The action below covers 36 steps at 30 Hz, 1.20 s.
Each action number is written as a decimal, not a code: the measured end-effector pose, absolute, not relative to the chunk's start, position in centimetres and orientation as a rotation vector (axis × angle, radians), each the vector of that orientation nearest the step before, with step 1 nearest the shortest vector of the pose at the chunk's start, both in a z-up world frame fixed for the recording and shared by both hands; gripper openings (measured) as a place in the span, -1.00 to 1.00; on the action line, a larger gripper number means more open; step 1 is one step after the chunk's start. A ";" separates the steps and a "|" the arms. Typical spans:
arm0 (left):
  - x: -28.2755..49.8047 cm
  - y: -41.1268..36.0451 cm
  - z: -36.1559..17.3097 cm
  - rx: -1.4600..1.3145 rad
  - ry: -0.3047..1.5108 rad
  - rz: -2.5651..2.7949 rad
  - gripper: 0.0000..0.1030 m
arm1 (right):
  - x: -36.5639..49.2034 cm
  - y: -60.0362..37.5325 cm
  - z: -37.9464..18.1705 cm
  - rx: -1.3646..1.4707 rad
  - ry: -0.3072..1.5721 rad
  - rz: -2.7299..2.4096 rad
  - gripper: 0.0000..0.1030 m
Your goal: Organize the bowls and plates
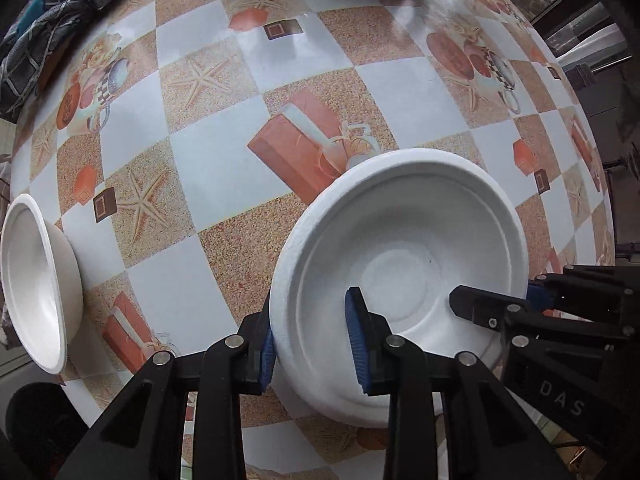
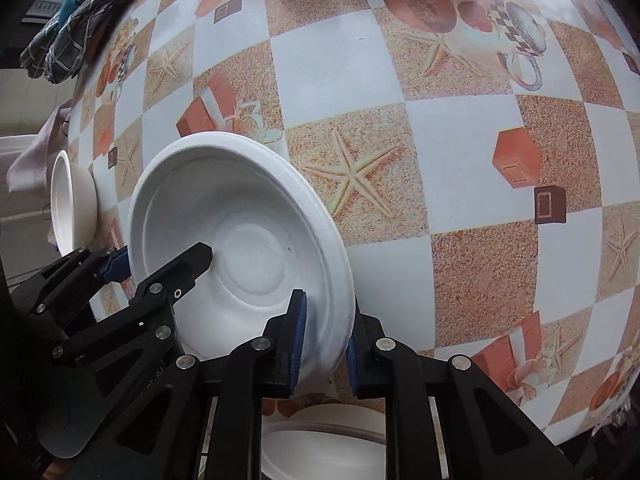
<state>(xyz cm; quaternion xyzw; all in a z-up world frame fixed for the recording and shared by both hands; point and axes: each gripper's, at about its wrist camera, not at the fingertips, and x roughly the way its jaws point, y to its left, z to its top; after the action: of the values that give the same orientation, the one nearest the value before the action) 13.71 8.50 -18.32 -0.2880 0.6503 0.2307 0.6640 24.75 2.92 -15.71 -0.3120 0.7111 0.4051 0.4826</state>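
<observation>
A white foam plate (image 1: 404,240) is held above the patterned table by both grippers. My left gripper (image 1: 312,344) straddles its near left rim, one blue pad outside, one inside. My right gripper (image 2: 326,340) straddles the plate's (image 2: 240,232) right rim and also shows in the left wrist view (image 1: 496,304) at the plate's right edge. The left gripper shows in the right wrist view (image 2: 160,264) on the plate's left rim. A white foam bowl (image 1: 36,284) stands at the table's left edge, also in the right wrist view (image 2: 74,204). Another white dish (image 2: 324,440) lies below the right gripper.
The table (image 1: 224,168) has a checked cloth with starfish and box prints. A dark checked cloth (image 1: 52,20) lies at the far left corner, also in the right wrist view (image 2: 76,12). A pale cloth (image 2: 36,152) hangs beyond the left edge.
</observation>
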 end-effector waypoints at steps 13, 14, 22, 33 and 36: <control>7.1 7.3 -16.6 -0.727 1.424 0.592 -0.33 | 23.5 2.6 -13.2 -0.696 1.722 1.043 -0.60; 6.5 7.1 -16.2 -0.721 1.413 0.596 -0.33 | 23.6 2.5 -12.8 -0.691 1.717 1.047 -0.60; 7.3 4.7 -11.0 -0.674 1.357 0.571 -0.33 | 26.2 -1.7 -9.7 -0.641 1.694 1.057 -0.60; 12.3 1.8 -9.2 -0.583 1.360 0.430 -0.33 | 28.0 -7.4 -7.0 -0.557 1.685 0.953 -0.59; 12.3 0.1 -9.3 -0.559 1.373 0.390 -0.33 | 27.9 -9.1 -7.3 -0.541 1.701 0.916 -0.59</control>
<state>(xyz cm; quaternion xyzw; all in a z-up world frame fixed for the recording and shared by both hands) 12.30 0.11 -9.29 -0.2530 0.6213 0.1764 0.7203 27.92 -9.06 -7.29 -0.2274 0.7148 0.3852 0.5376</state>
